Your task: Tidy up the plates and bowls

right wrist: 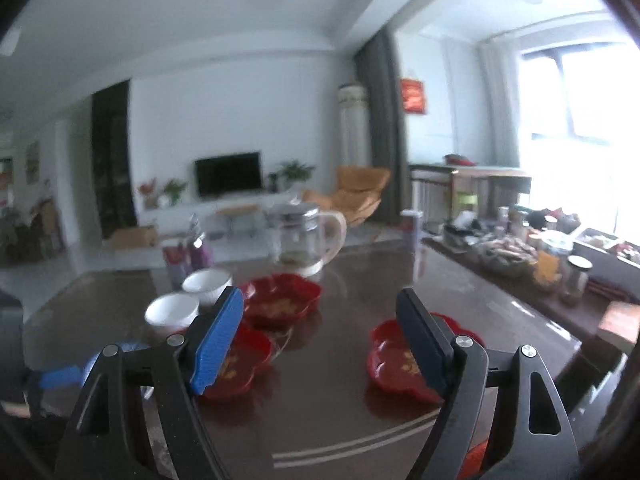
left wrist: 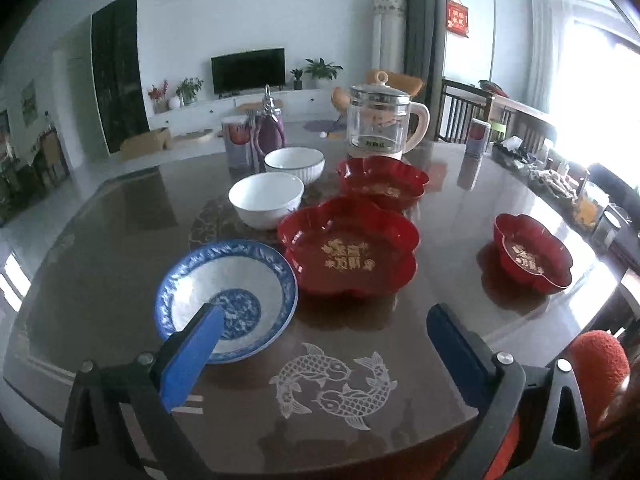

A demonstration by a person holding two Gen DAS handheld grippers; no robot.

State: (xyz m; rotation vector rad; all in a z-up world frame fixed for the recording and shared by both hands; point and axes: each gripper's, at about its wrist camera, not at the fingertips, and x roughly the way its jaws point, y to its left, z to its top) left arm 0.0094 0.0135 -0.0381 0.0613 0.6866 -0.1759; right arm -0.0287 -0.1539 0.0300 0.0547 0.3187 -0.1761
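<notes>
On the dark glossy table (left wrist: 100, 264) a blue-and-white plate (left wrist: 226, 300) lies nearest, partly behind my left gripper's left finger. Beside it stands a large red flower-shaped bowl (left wrist: 348, 248), with a second red bowl (left wrist: 382, 182) behind and a smaller one (left wrist: 532, 254) apart at the right. Two white bowls (left wrist: 266, 198) (left wrist: 294, 164) stand further back. My left gripper (left wrist: 326, 354) hovers open over the fish inlay, holding nothing. My right gripper (right wrist: 320, 344) is open and empty above the table, between a red bowl (right wrist: 240, 360) and the smaller red bowl (right wrist: 394, 360).
A glass kettle (left wrist: 378, 124), a purple bottle (left wrist: 270, 128) and cans (left wrist: 478, 136) stand at the table's far side. Jars and clutter (right wrist: 520, 248) line the right edge. A fuzzy red thing (left wrist: 596, 360) sits at the lower right.
</notes>
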